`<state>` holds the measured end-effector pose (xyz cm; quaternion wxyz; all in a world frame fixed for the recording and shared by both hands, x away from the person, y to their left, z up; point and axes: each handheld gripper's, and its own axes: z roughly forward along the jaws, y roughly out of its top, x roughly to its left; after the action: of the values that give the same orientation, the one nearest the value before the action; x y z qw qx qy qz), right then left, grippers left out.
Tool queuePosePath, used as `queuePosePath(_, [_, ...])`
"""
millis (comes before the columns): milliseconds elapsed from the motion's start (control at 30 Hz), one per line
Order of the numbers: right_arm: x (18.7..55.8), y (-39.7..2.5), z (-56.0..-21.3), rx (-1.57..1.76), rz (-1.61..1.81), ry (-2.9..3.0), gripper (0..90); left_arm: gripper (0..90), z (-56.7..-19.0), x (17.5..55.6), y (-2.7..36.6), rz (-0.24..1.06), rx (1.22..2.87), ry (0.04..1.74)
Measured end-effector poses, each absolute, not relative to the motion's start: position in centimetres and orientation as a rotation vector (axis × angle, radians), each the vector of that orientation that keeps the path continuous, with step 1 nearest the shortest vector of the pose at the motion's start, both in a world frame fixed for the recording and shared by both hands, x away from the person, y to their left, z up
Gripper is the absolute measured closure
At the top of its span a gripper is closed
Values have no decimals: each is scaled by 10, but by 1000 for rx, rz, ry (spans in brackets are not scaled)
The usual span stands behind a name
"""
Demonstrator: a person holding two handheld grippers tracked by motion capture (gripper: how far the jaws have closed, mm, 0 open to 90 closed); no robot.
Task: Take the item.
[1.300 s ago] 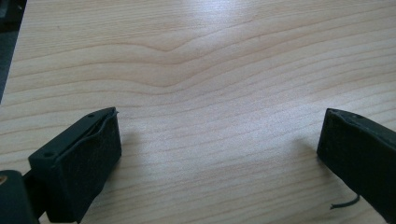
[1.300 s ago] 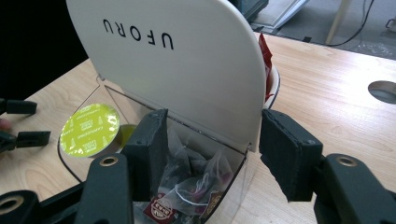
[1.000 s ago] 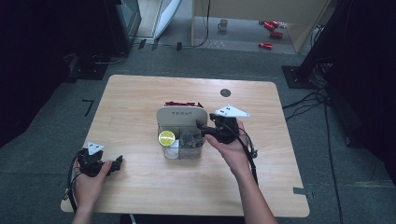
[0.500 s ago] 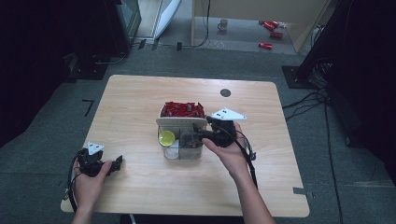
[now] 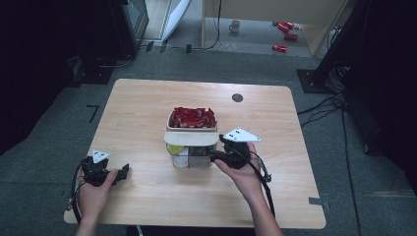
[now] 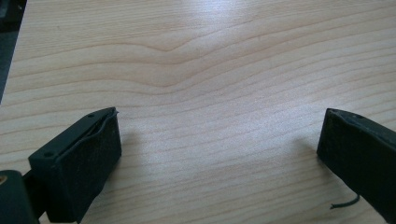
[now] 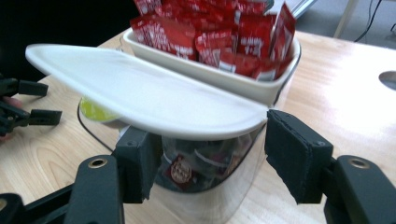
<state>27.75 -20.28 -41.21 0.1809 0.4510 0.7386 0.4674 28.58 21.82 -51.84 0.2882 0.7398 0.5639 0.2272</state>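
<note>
White lid (image 7: 144, 100) half off the clear container (image 7: 210, 186), resting tilted against the sachet tray (image 7: 210, 74) at table centre. Right gripper (image 7: 205, 156) unclenched astride the container; left gripper (image 6: 219, 149) unclenched, idle. Lid removal unfinished.

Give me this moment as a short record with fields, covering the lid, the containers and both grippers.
Surface: wooden table
Lid: white lid, tilted, lying over the clear container and resting against the white tray's near wall
Tray: white tray behind the container, full of red packets
Container contents: something yellow-green and small packets, not readable
Right gripper: at the container's right side, jaws apart on either side of the container below the lid's edge
Left gripper: open over bare table at the near left, holding nothing
</note>
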Motion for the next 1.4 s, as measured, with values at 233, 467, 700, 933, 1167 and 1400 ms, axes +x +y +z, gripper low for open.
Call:
queuePosePath(233, [270, -207, -425, 1294, 1323, 2105, 373, 1, -518, 286, 218, 606, 1976, 1506])
queuePosePath(467, [265, -211, -436, 1310, 1301, 2126, 368, 1, -518, 286, 218, 606, 1976, 1505])
queuePosePath(700, [259, -220, -433, 1301, 1277, 2127, 361, 1, -518, 286, 218, 606, 1975, 1506])
queuePosePath(933, [257, -224, -426, 1292, 1280, 2127, 361, 1, -518, 286, 218, 606, 1975, 1506])
queuePosePath(1167, [255, -227, -418, 1282, 1311, 2119, 361, 1, -518, 286, 218, 606, 1974, 1506])
queuePosePath(1400, [263, -224, -417, 1313, 1303, 2105, 379, 1, -518, 286, 218, 606, 1975, 1506])
